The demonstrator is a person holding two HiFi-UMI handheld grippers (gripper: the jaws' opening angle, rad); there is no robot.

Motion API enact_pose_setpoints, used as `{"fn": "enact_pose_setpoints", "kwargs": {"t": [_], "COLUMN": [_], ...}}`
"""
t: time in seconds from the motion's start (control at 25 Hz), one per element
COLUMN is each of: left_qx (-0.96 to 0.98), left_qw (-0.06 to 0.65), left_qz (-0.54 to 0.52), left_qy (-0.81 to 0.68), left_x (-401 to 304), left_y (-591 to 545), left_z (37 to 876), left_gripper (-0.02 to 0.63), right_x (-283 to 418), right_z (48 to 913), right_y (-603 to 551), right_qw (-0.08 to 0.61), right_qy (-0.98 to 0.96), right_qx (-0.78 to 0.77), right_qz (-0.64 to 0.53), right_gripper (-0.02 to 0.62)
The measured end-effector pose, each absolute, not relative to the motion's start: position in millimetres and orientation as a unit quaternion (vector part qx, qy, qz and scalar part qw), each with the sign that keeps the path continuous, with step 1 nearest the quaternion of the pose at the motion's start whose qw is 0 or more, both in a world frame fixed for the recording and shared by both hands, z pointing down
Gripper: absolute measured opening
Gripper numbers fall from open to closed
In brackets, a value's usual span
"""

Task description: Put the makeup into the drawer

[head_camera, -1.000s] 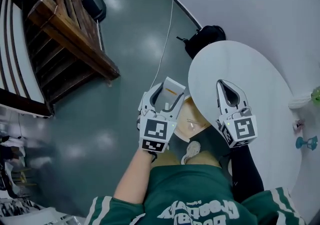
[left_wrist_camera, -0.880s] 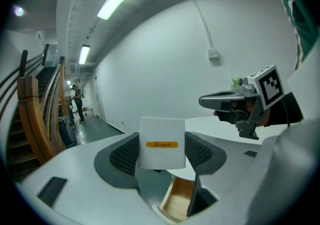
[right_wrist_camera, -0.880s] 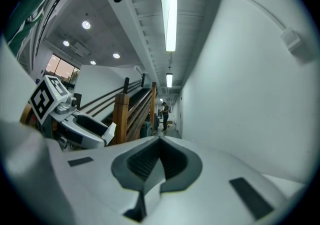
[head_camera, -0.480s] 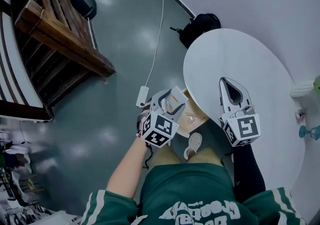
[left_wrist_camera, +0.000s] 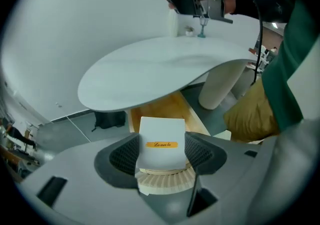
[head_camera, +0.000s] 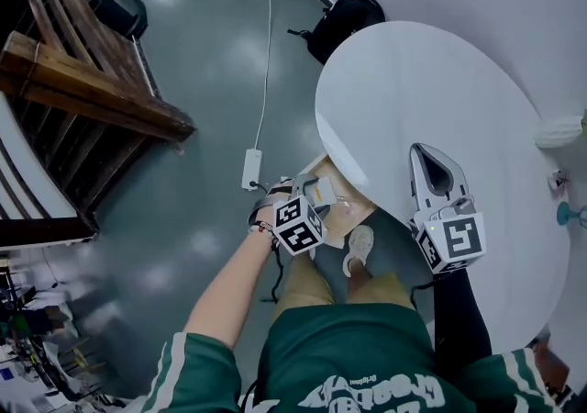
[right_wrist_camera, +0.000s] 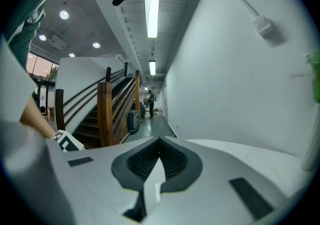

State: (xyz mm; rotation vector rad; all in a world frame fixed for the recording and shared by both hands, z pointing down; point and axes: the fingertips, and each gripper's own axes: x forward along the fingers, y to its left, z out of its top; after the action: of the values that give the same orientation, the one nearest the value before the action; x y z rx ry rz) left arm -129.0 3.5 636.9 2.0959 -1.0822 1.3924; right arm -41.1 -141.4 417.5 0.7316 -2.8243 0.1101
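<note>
Head view: since a second ago the left claw (head_camera: 307,191) has dropped from beside the rim of the surface (head_camera: 431,90) to below it and rolled over, so it now points down at the open wooden drawer (left_wrist_camera: 167,105). One white box (left_wrist_camera: 160,141) with an orange label is clamped between its pads, over the drawer and not yet in it. The right claw (head_camera: 426,154) stays above the surface, jaws together and empty. Counted: two claws, one box, one drawer, one surface.

White round table (head_camera: 413,99), small teal object (head_camera: 568,213)
</note>
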Motion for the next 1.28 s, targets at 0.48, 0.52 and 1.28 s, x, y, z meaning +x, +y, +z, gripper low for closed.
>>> {"fn": "enact_pose_setpoints", "kwargs": {"t": [0.48, 0.52, 1.28], "left_qx": [0.764, 0.764, 0.748], "left_qw": [0.136, 0.128, 0.021], "left_qz": [0.606, 0.611, 0.660], "left_qy": [-0.175, -0.163, -0.059], "left_x": [-94.2, -90.5, -54.4], "left_y": [-5.6, -7.1, 2.4], "left_z": [725.0, 731.0, 817.0], "left_gripper": [0.284, 0.284, 0.285], "right_x": [9.9, 15.4, 80.7], "right_z": [459.7, 462.4, 489.5], "right_y": [-154.3, -155.4, -152.9], "right_qw": [0.146, 0.148, 0.201], "right_qy": [-0.942, -0.941, -0.924], "right_qx": [0.294, 0.298, 0.321], "right_qz": [0.063, 0.064, 0.056], "right_gripper": [0.005, 0.005, 0.005]}}
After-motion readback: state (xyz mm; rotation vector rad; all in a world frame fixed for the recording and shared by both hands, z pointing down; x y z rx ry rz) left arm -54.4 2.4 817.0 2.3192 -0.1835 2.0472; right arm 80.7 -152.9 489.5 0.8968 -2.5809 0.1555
